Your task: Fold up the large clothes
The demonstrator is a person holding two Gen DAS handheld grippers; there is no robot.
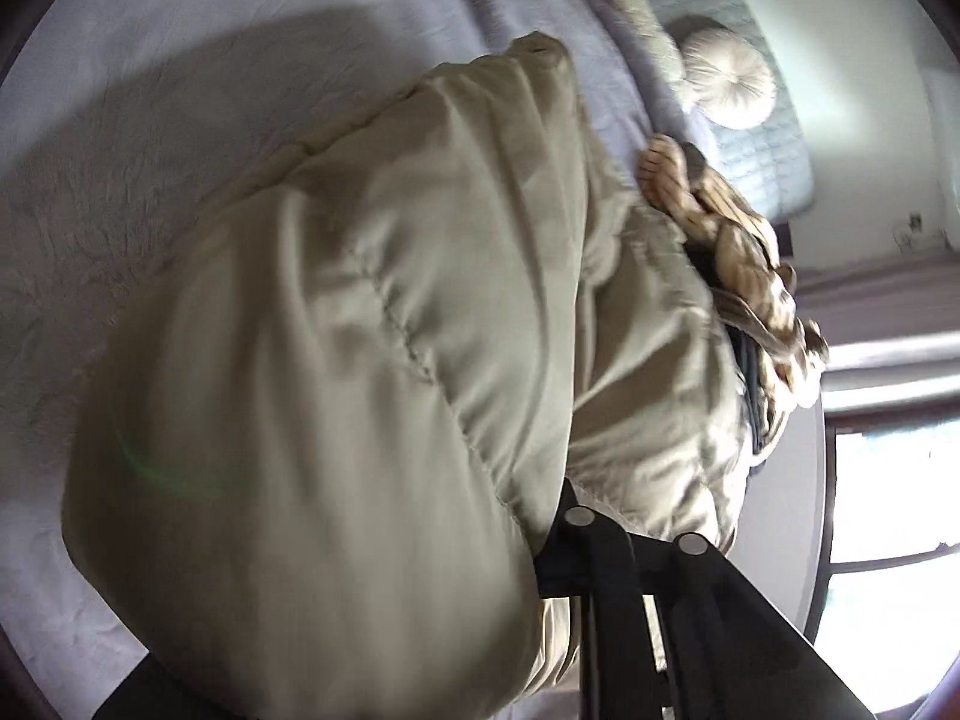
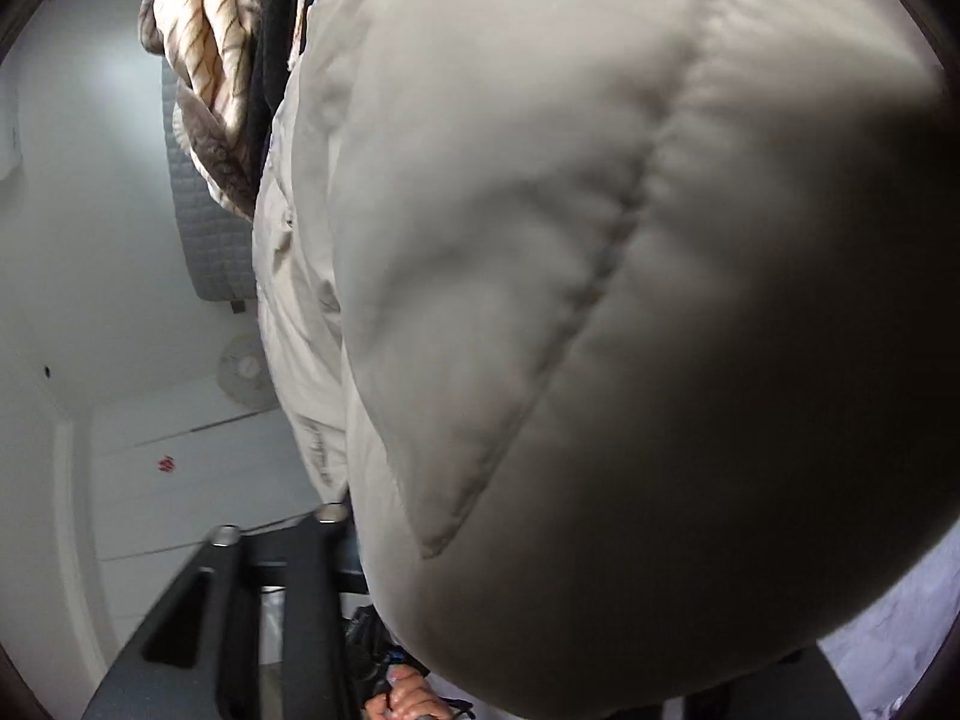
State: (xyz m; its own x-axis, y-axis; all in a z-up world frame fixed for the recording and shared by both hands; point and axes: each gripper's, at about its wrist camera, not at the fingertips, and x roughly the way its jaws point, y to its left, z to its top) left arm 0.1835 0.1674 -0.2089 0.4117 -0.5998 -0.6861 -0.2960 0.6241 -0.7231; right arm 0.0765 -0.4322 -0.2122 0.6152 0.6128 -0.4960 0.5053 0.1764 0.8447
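A large beige puffer jacket (image 1: 372, 324) hangs lifted above the bed and fills most of both views; it shows in the right wrist view (image 2: 630, 300) very close to the lens. My left gripper (image 1: 630, 531) is shut on the jacket's edge at the bottom of its view. My right gripper (image 2: 279, 522) is shut on the jacket's edge too; one finger (image 2: 222, 546) shows, the fabric hides the tips. A striped beige garment (image 1: 732, 240) with dark cloth lies behind the jacket, and also shows at the top left of the right wrist view (image 2: 204, 36).
The bed has a pale lilac sheet (image 1: 180, 90). A round cream cushion (image 1: 729, 78) and a quilted headboard (image 1: 762, 144) sit at the bed's far end. A bright window (image 1: 894, 510) is at right. White wall and cupboard doors (image 2: 180, 438) show at left. A hand (image 2: 408, 699) is at the bottom.
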